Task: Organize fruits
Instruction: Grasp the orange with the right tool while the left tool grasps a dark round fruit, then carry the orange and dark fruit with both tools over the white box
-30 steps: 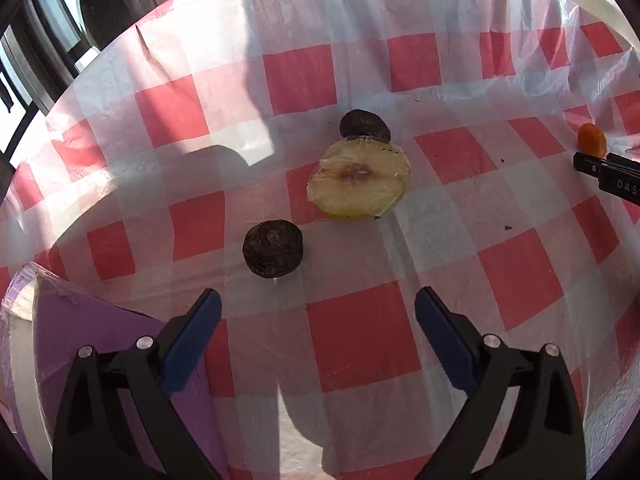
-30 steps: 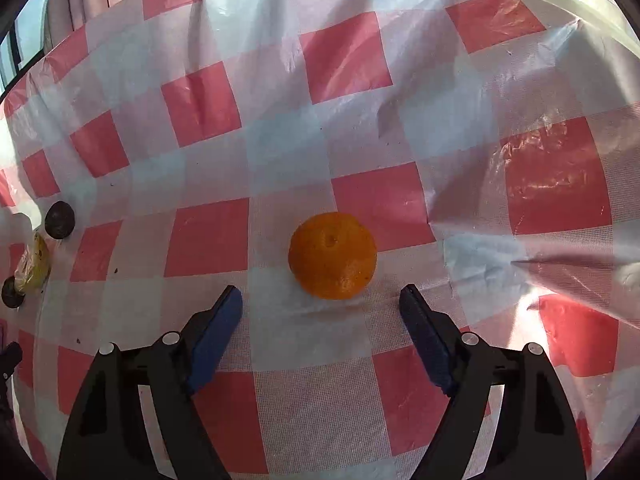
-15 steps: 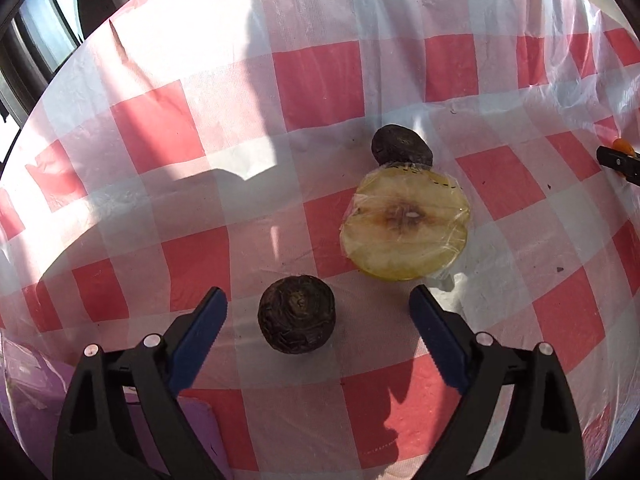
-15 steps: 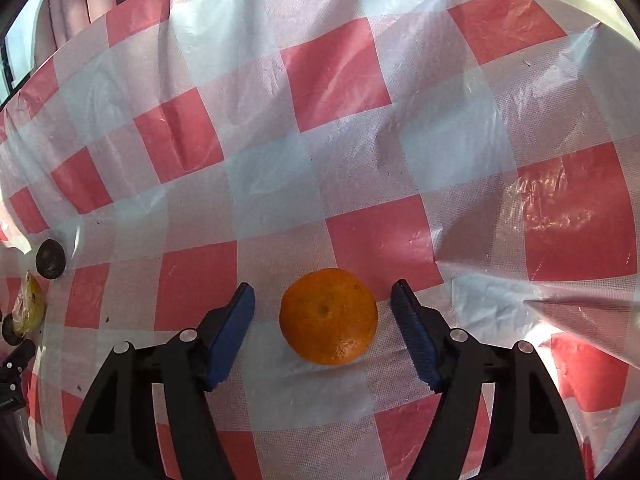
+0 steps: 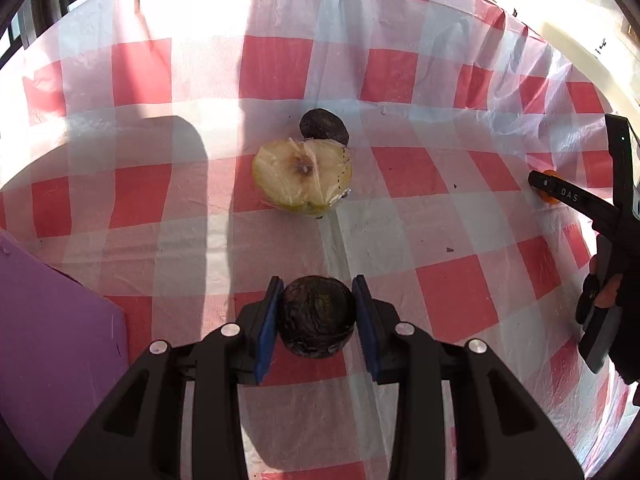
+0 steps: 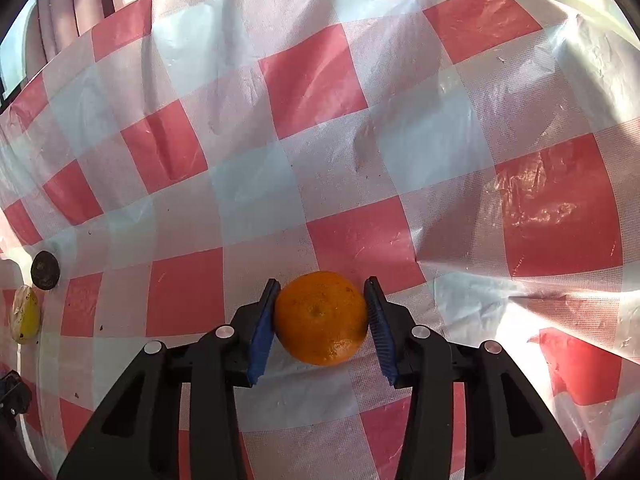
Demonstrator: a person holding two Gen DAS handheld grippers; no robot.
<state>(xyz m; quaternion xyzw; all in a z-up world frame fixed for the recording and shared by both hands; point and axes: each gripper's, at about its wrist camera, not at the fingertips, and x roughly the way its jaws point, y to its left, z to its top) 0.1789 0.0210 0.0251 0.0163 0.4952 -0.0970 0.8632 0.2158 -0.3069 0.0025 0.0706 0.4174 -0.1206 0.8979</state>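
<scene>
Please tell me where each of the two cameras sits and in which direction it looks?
Left wrist: on the left tool, looking down at the checked red-and-white plastic tablecloth; its blue pads press a dark wrinkled round fruit.
Right wrist: on the right tool, angled down; its pads clamp a round orange fruit.
Shared: cloth, a plastic-wrapped yellow fruit half, a second dark fruit.
</scene>
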